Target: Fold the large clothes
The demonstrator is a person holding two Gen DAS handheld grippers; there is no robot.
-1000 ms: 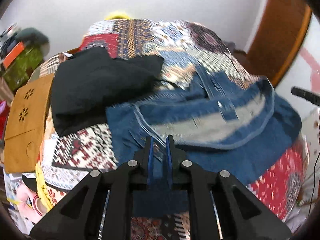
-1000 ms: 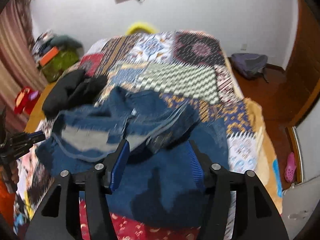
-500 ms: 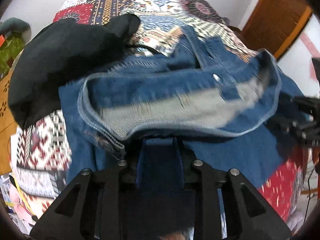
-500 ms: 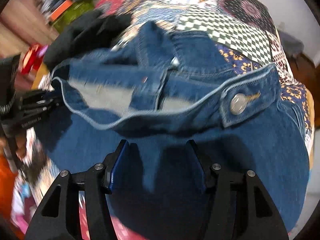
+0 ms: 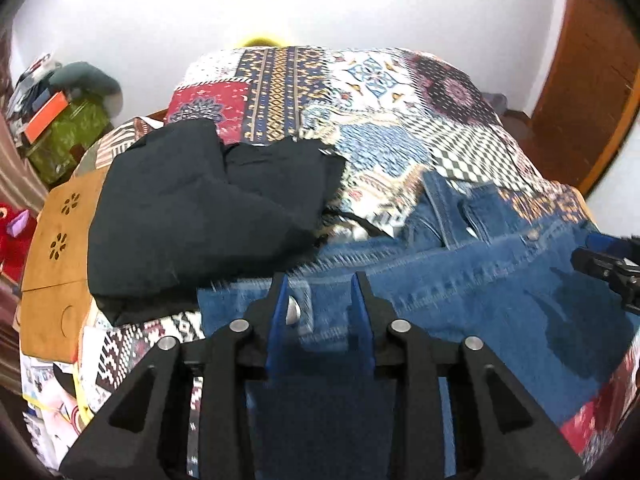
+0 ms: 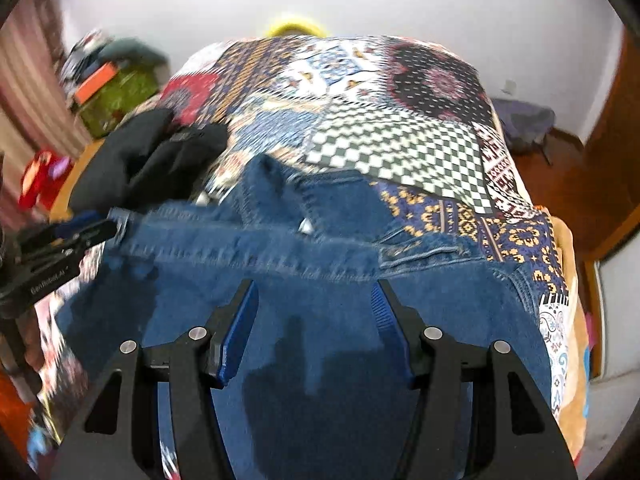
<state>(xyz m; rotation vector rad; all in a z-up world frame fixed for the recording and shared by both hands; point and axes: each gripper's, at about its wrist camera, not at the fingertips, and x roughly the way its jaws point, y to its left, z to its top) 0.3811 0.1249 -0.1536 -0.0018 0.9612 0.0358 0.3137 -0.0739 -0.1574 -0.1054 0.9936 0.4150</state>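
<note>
Blue jeans lie spread across the near part of a patchwork bed quilt, waistband flat and running left to right. My left gripper hovers at the waistband's left end. Its jaws are opening, with the button end of the denim lying loose between them and not pinched. My right gripper stands open over the jeans near their right end, nothing pressed between its pads. Each gripper also shows in the other's view: the right gripper and the left gripper.
A crumpled black garment lies on the quilt left of the jeans. A wooden board juts out at the bed's left edge, with a green box behind it. A brown door and a bag on the floor are to the right.
The left jaws, shut on a denim fold a second ago, have spread apart. The waistband, which gaped and showed its pale lining, now lies flat and closed on the quilt.
</note>
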